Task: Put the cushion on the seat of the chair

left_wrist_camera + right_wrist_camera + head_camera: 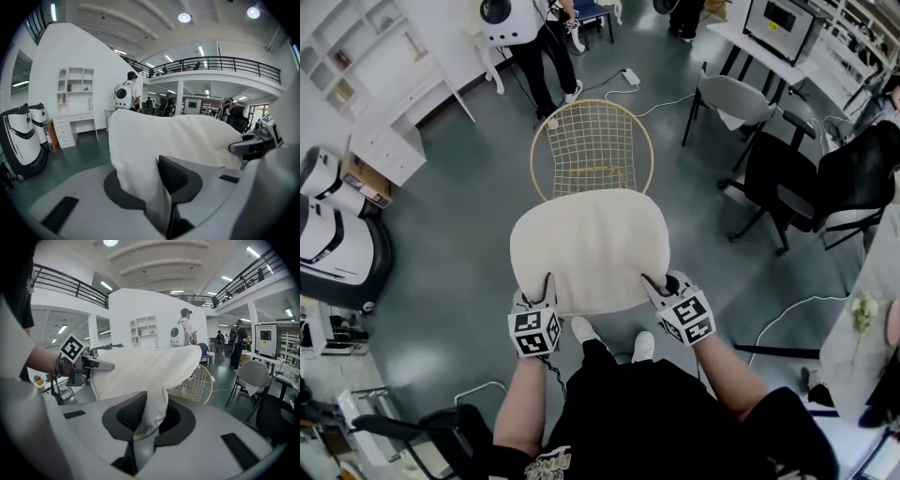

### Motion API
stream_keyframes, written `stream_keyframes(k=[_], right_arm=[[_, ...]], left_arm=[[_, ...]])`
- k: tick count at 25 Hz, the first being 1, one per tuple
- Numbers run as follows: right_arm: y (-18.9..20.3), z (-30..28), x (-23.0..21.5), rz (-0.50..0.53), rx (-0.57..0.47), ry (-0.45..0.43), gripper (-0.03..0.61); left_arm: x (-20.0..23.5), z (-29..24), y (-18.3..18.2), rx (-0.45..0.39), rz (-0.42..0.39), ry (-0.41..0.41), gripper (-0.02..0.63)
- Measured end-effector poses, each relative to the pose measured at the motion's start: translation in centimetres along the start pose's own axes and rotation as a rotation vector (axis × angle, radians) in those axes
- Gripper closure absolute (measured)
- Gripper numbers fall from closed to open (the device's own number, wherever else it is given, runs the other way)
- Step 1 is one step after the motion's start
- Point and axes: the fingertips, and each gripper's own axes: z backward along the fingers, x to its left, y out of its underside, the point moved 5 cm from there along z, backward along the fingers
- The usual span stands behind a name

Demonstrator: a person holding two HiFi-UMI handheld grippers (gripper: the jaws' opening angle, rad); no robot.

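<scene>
Holding the soft cream rounded fabric cushion (589, 246) flat in mid-air, pinched at its near corners by the left gripper (547, 284) and the right gripper (656, 282), both clamped on the cloth. Not on the seat yet, hanging just short of the round gold wire-mesh chair (592, 150). Left to do: carry over that open grid, lower, let go. Looks plush, floppy, draping at the jaws
</scene>
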Motion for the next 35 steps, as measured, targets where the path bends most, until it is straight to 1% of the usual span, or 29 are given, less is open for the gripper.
stream_keyframes(k=[12, 20, 25, 29, 35], right_arm=[[-3.9, -7.9, 2.4, -0.024, 0.015, 0.013, 0.517], [-6.3, -13.5, 4.5, -0.043, 0.017, 0.047, 0.517], [-7.1, -16.4, 6.2, -0.050, 0.007, 0.069, 0.517], [-7.5, -17.4, 7.2, -0.054, 0.003, 0.078, 0.517], [-7.6, -17.7, 7.5, -0.051, 0.007, 0.085, 0.517]], left_arm=[[8.6, -2.8, -2.2, 0.013, 0.004, 0.015, 0.514], [15.0, -5.1, -3.6, 0.014, -0.008, 0.050, 0.514], [18.4, -6.0, -4.0, 0.005, -0.028, 0.066, 0.514], [19.9, -5.9, -4.0, -0.003, -0.029, 0.072, 0.514], [20.3, -5.9, -4.2, -0.011, -0.029, 0.083, 0.514]])
